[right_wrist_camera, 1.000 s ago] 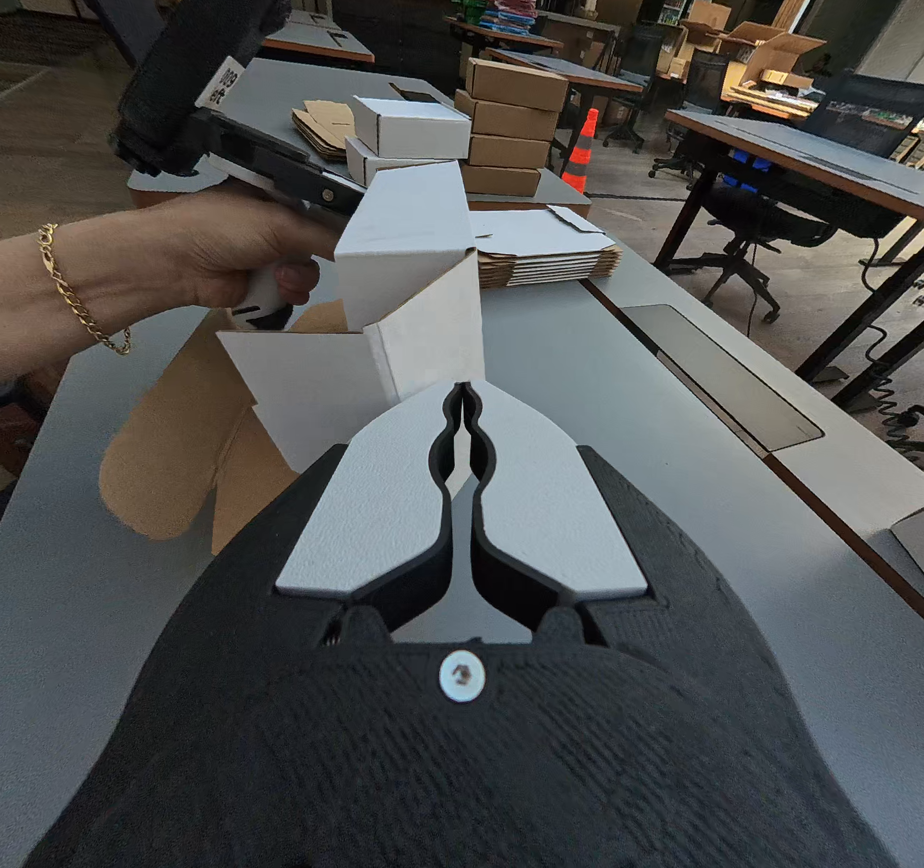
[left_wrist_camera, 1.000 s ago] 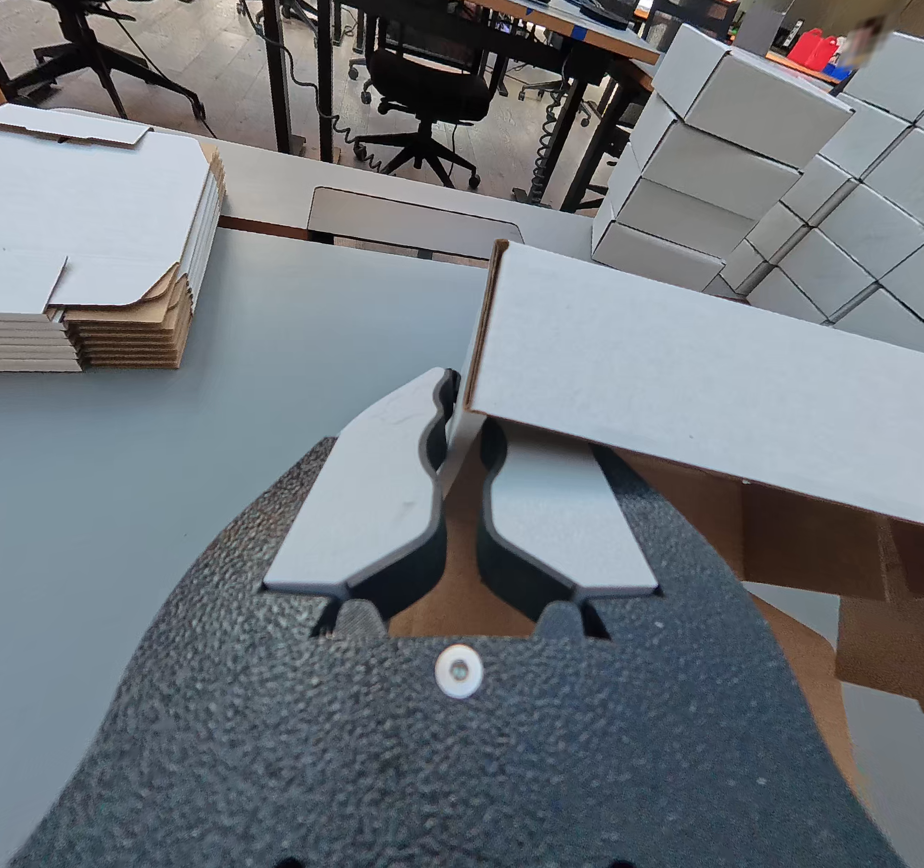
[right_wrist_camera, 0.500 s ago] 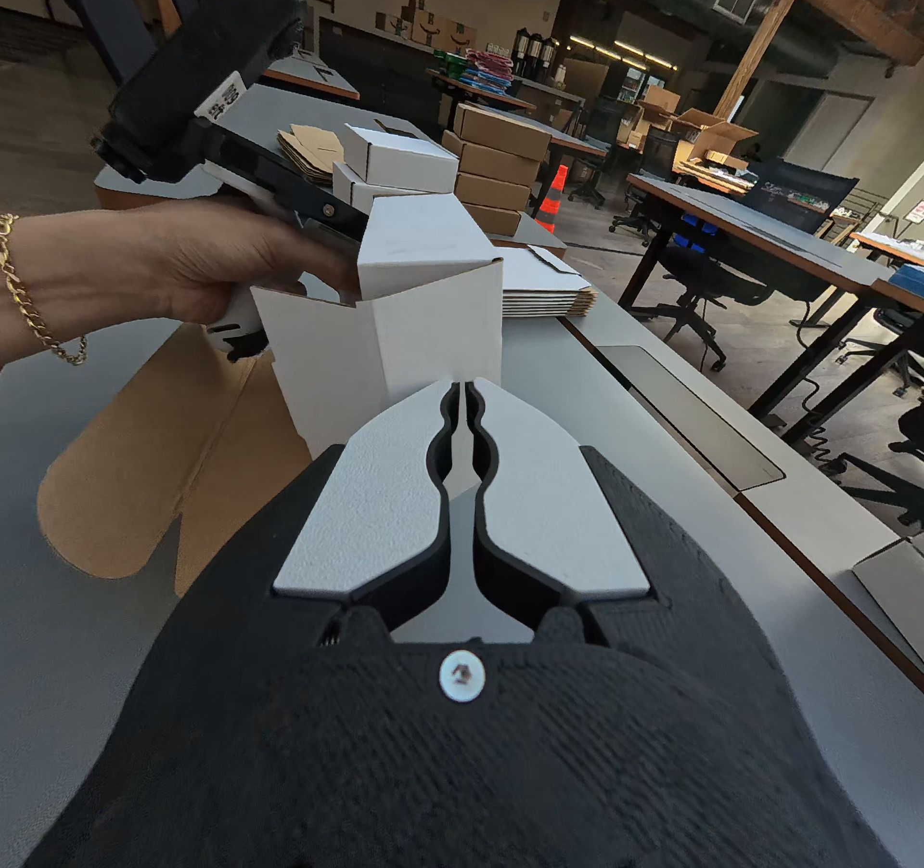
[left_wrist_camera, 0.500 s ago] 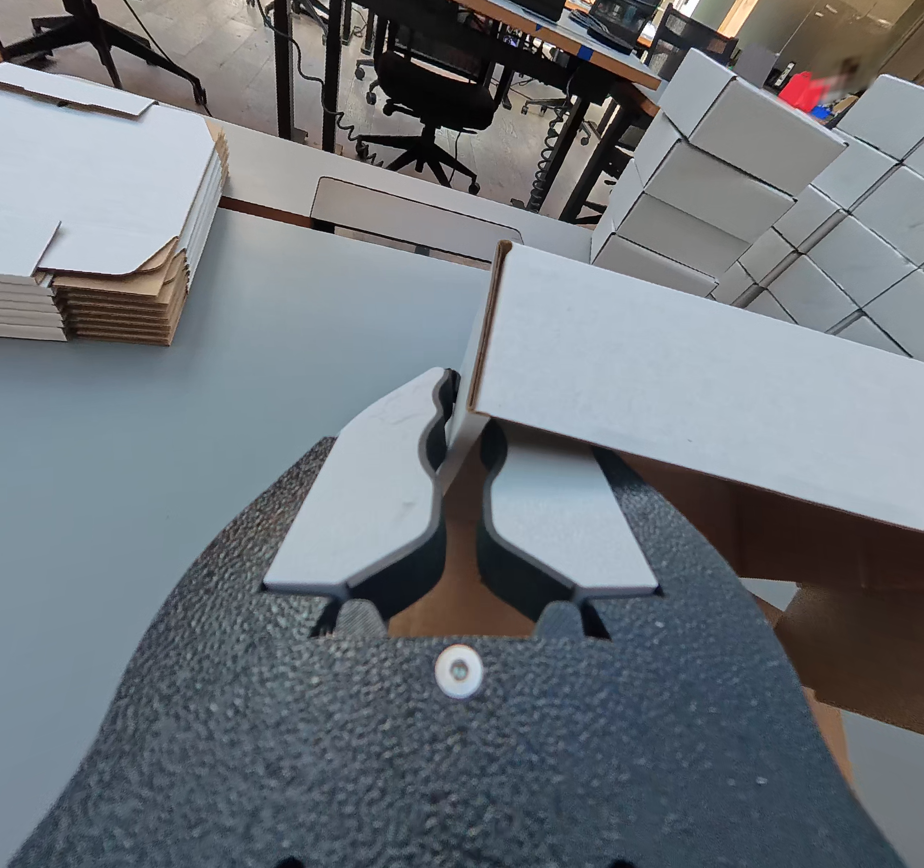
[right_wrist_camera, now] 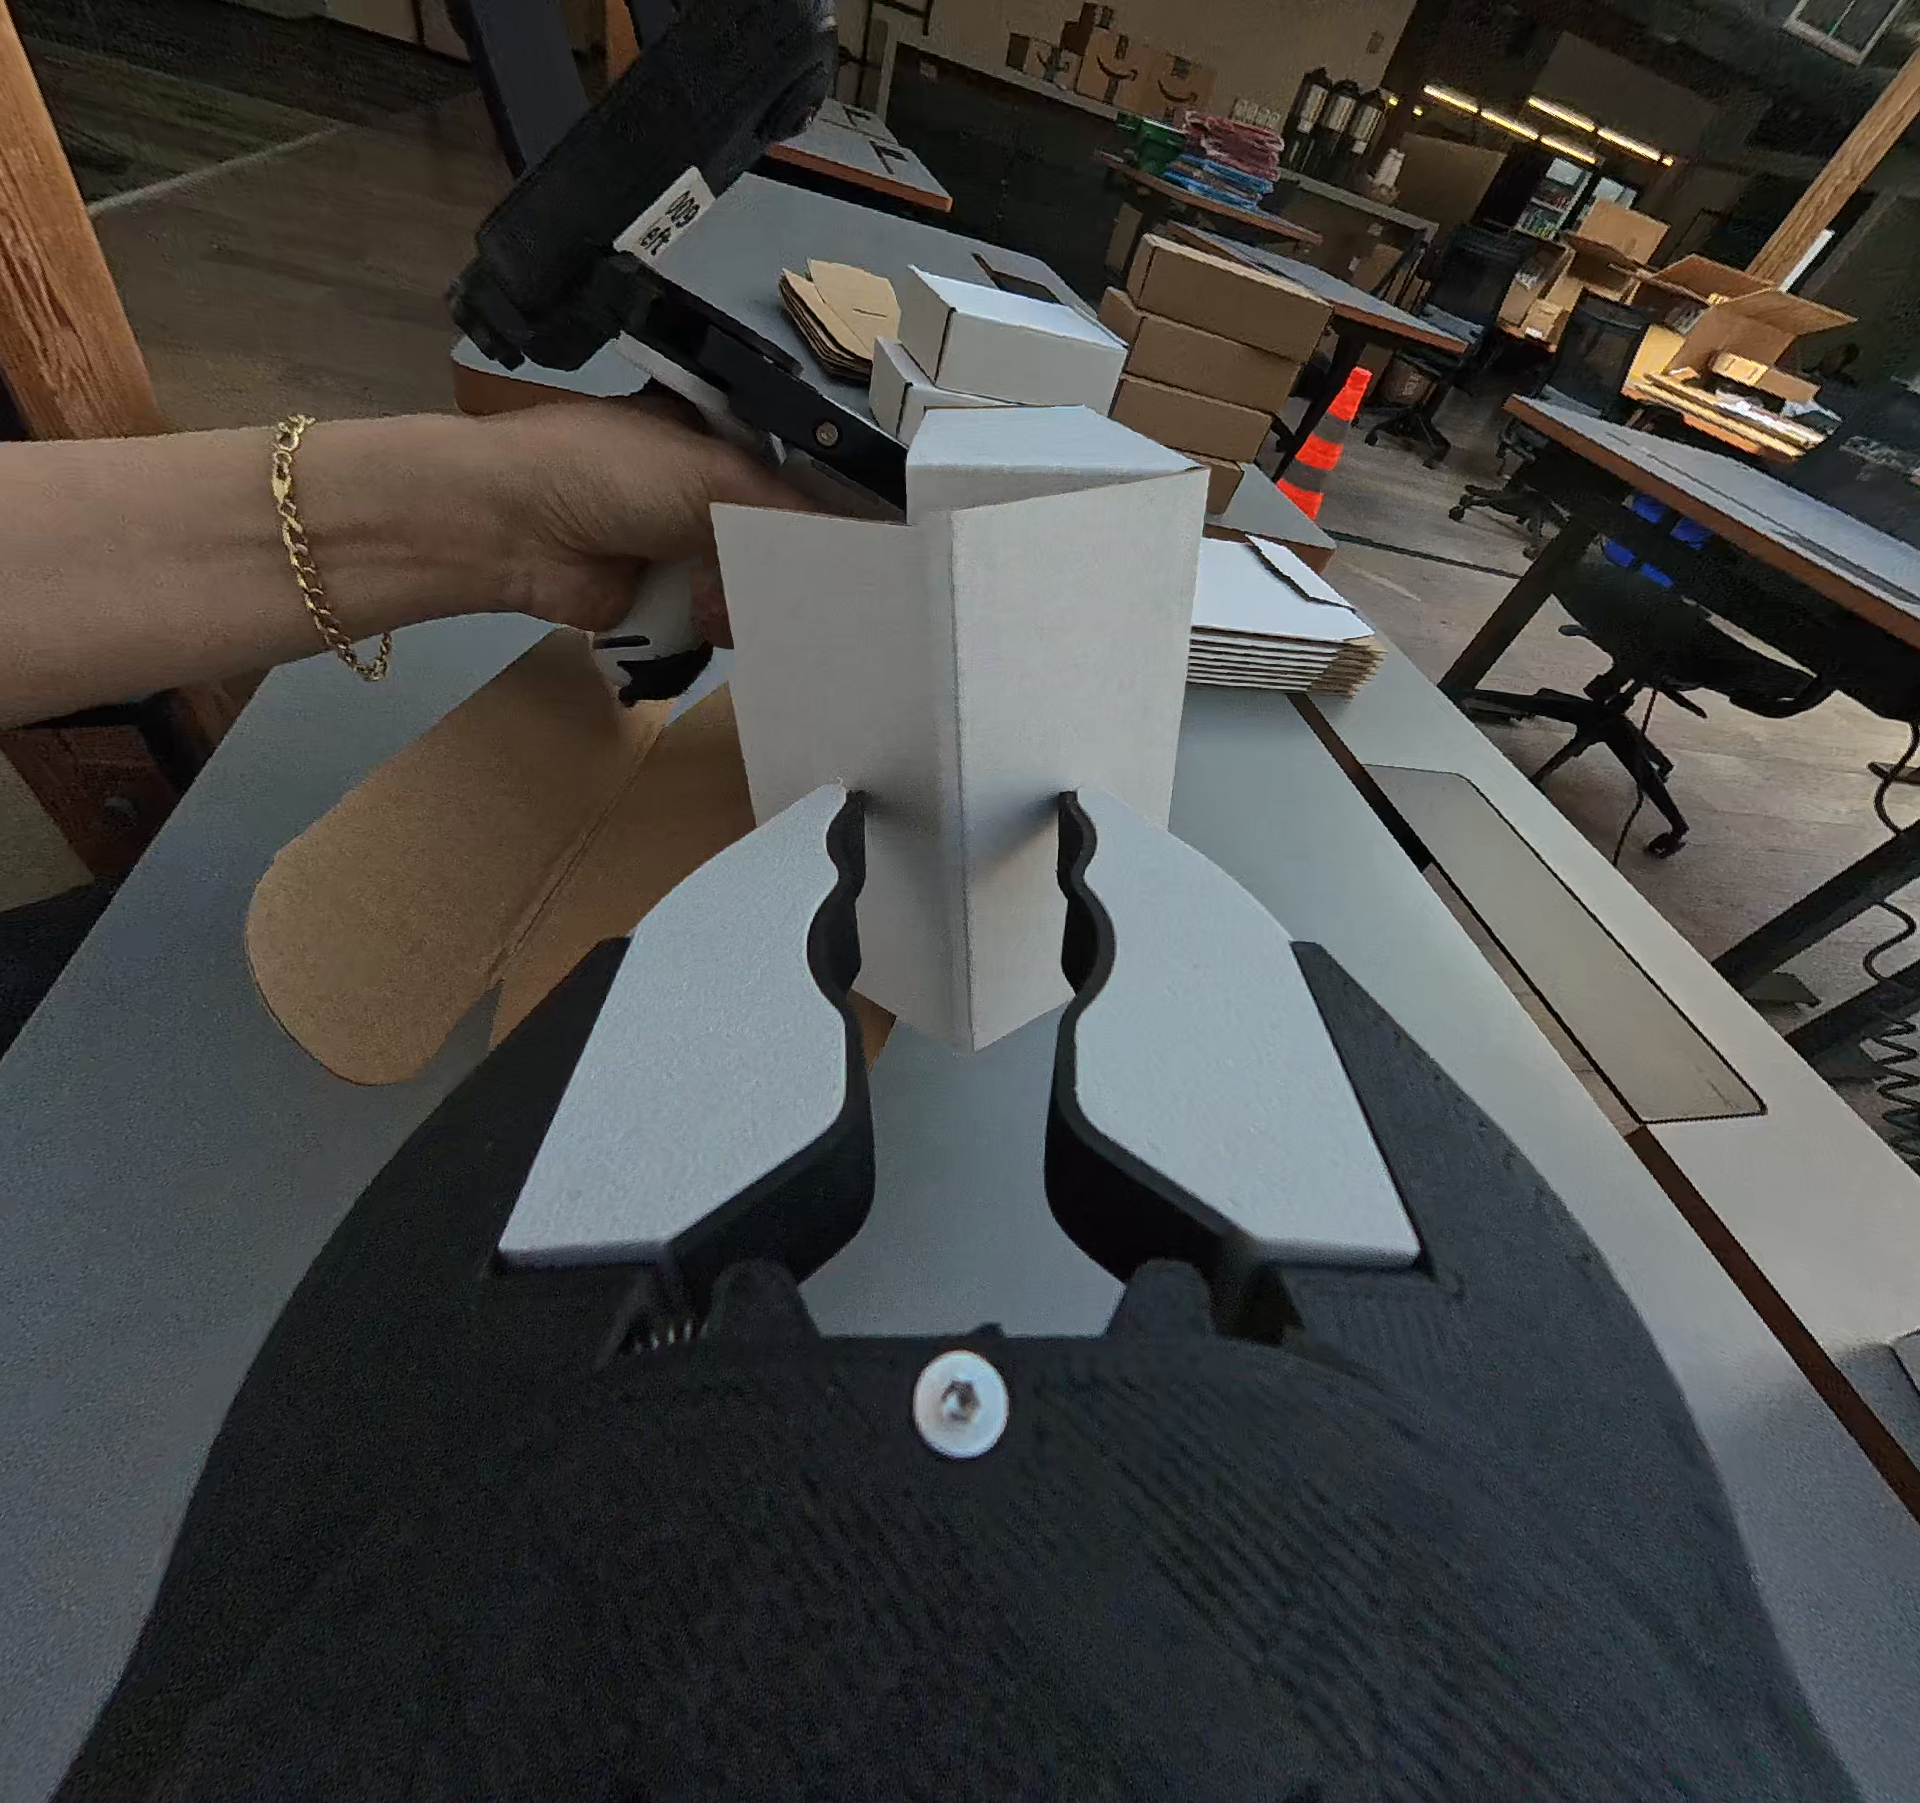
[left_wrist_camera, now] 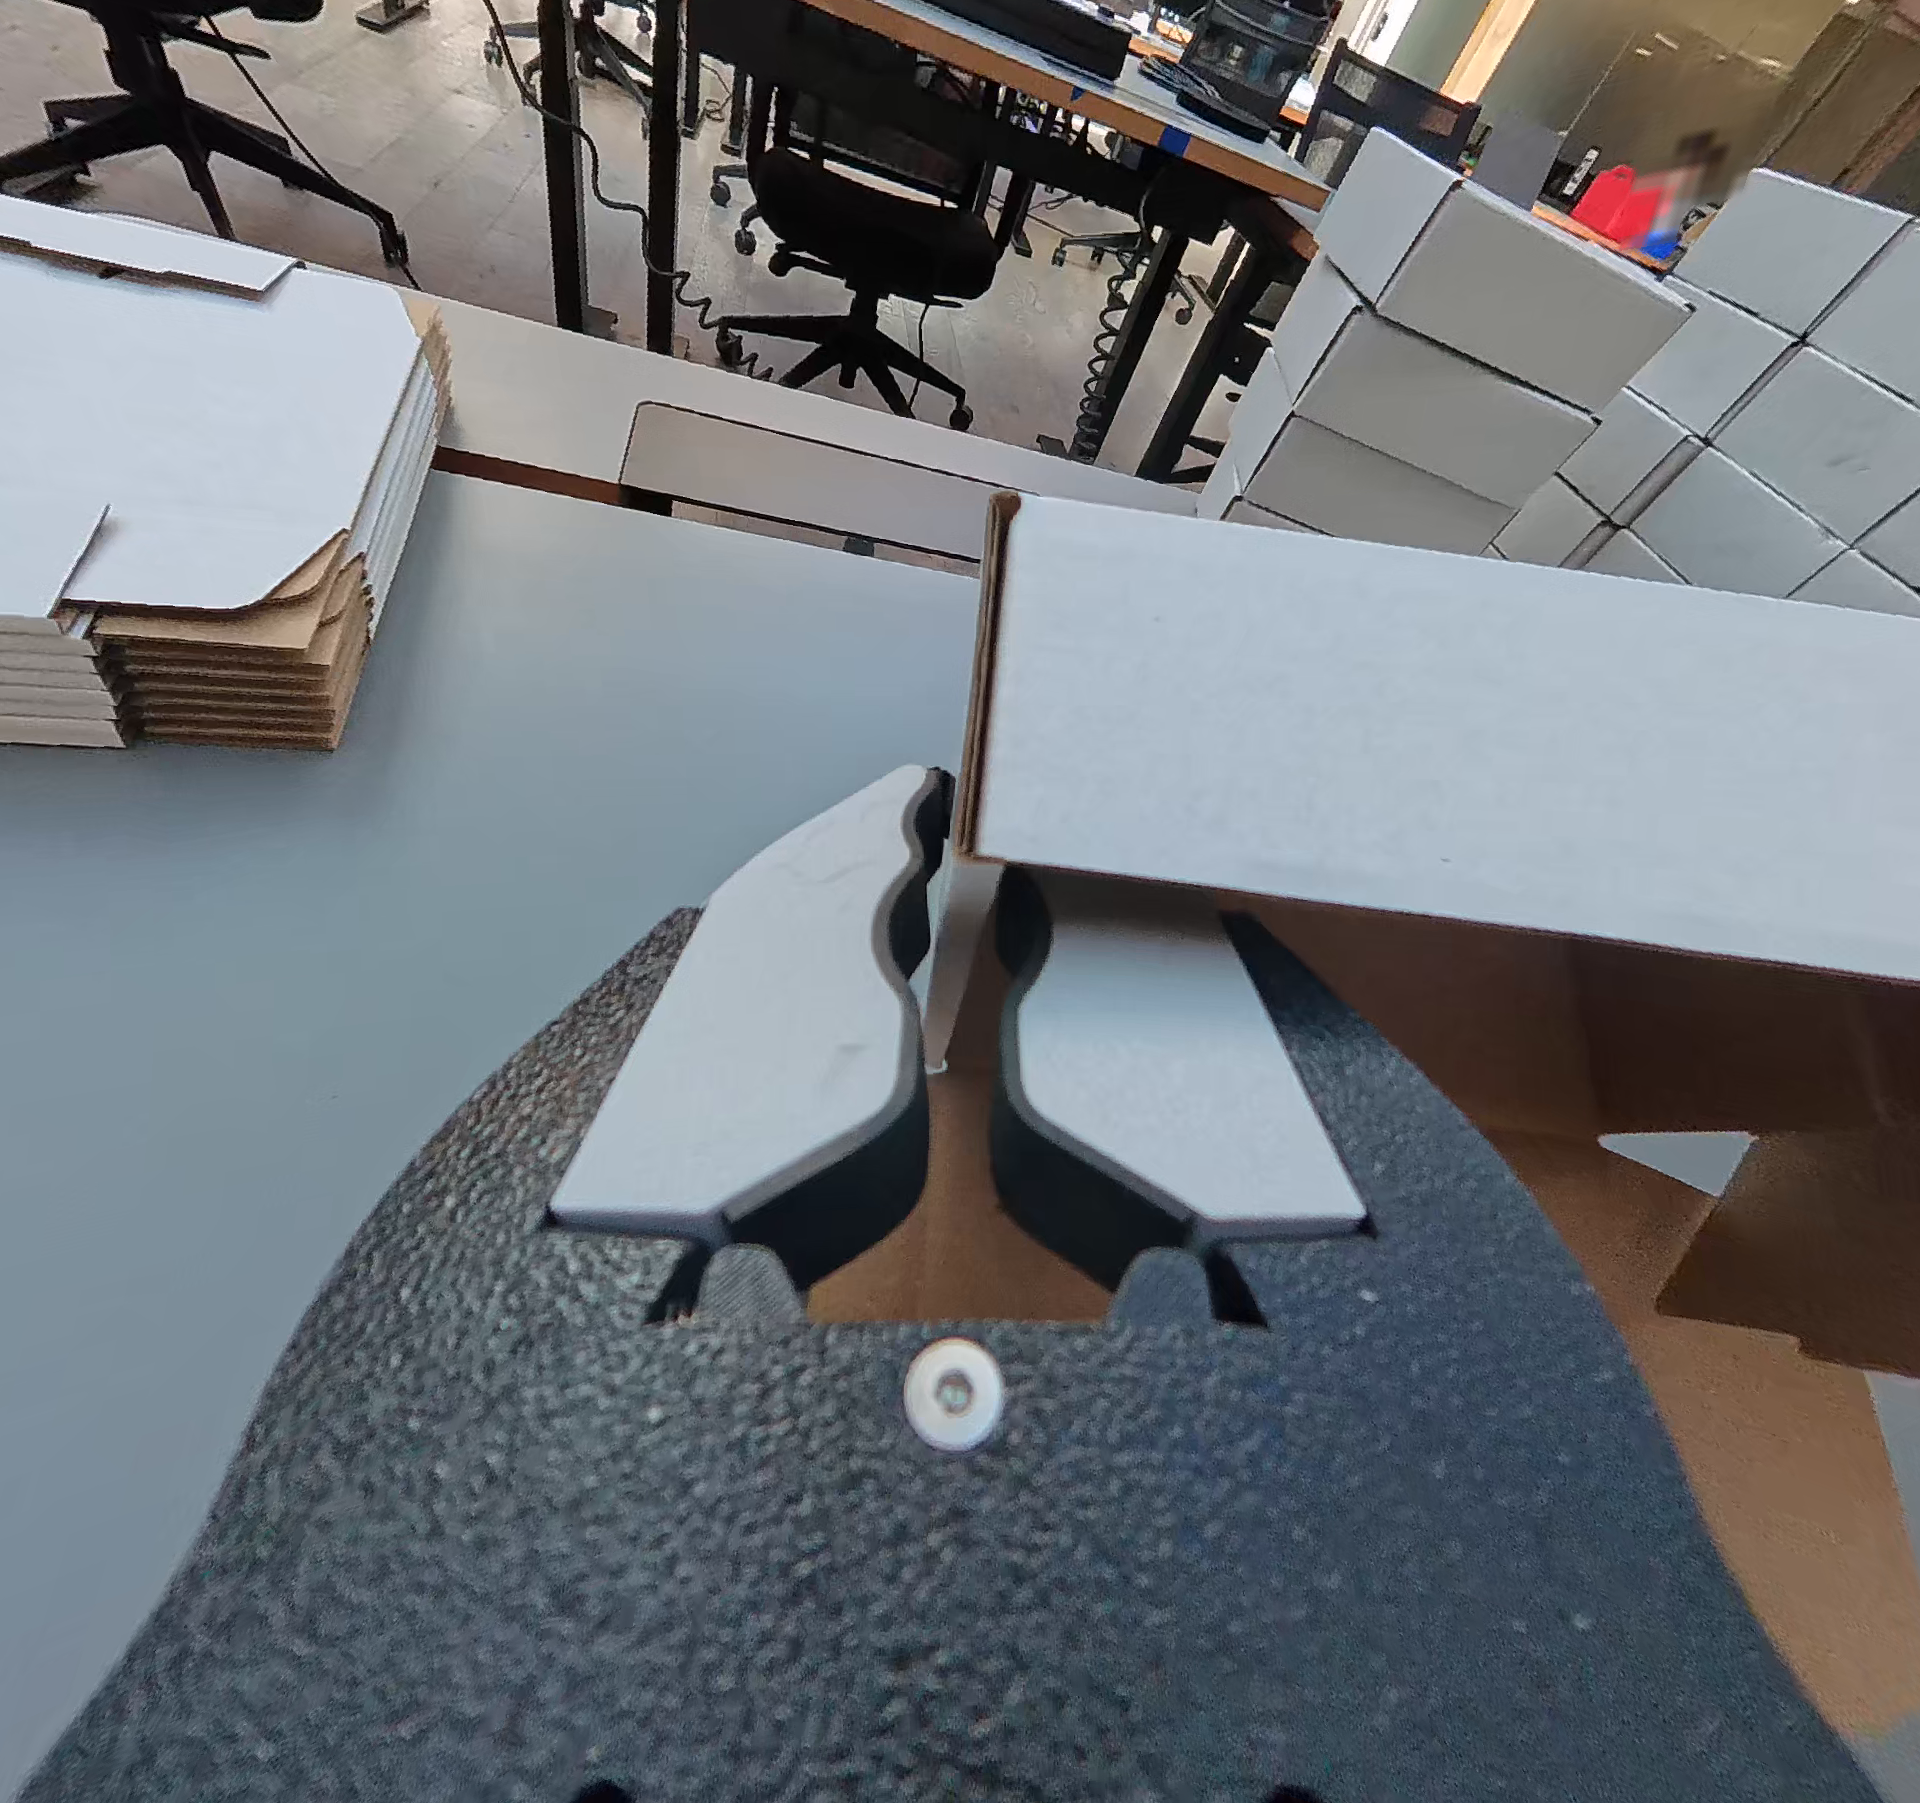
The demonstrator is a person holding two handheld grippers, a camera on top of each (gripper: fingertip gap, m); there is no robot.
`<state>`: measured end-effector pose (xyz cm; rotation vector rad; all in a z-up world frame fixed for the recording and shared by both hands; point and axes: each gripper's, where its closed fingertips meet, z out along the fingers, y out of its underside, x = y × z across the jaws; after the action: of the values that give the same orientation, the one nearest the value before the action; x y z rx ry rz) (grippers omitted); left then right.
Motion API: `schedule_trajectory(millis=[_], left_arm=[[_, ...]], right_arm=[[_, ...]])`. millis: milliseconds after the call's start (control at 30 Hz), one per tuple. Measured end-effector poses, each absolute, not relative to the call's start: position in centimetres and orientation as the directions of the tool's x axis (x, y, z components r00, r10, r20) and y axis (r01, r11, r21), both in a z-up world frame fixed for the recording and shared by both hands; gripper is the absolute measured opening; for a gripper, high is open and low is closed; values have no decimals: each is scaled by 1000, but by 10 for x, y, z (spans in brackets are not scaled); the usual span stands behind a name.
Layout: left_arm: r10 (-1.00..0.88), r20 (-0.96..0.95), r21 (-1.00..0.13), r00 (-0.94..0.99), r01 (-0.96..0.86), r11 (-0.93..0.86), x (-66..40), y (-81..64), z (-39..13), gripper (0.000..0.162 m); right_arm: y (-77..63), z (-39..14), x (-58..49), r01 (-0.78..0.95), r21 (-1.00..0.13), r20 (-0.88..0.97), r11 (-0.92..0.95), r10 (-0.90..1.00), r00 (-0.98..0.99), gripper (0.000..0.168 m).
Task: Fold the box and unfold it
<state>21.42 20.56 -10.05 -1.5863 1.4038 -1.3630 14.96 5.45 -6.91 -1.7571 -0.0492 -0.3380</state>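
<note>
Holding: left gripper (left_wrist_camera: 961,906) clamps the white box (left_wrist_camera: 1403,735) wall, apparently
Right gripper (right_wrist_camera: 958,854): spread apart, straddling the box's corner
Tabletop (left_wrist_camera: 520,714): grey

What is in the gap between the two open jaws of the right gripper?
In the right wrist view, a folded corner of the white box pokes between the right gripper's open jaws, not pinched. Below it lies bare grey table.

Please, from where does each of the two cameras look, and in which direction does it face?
Left wrist view: sits on the left gripper, facing desks and stacked white boxes; its fingers pinch the box.
Right wrist view: sits on the open right gripper, facing the person's hand.
Shared: the box, table, flat cardboard stack.
</note>
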Motion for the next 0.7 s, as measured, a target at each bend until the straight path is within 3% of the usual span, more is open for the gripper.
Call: schedule_trajectory(millis=[33,233,333,533,700], left_arm=[[-955,284,-917,-86,-314,-244,214,207,-99,7],[-978,209,-939,-30,-285,-192,210,209,-95,7],[-986,166,-951,11,-263,-163,208,210,-93,7],[-986,160,-962,55,-217,-168,207,208,-90,7],[-984,159,-964,84,-201,-173,208,209,-86,7]], right_arm=[[56,-69,150,233,-946,273,-224,-169,947,35],[72,-75,164,259,-915,364,-311,-358,860,38],[78,-77,178,234,-912,380,-336,-479,791,48],[75,-58,205,208,-929,367,-308,-677,638,36],[77,-49,208,355,-842,535,-405,-705,465,33]])
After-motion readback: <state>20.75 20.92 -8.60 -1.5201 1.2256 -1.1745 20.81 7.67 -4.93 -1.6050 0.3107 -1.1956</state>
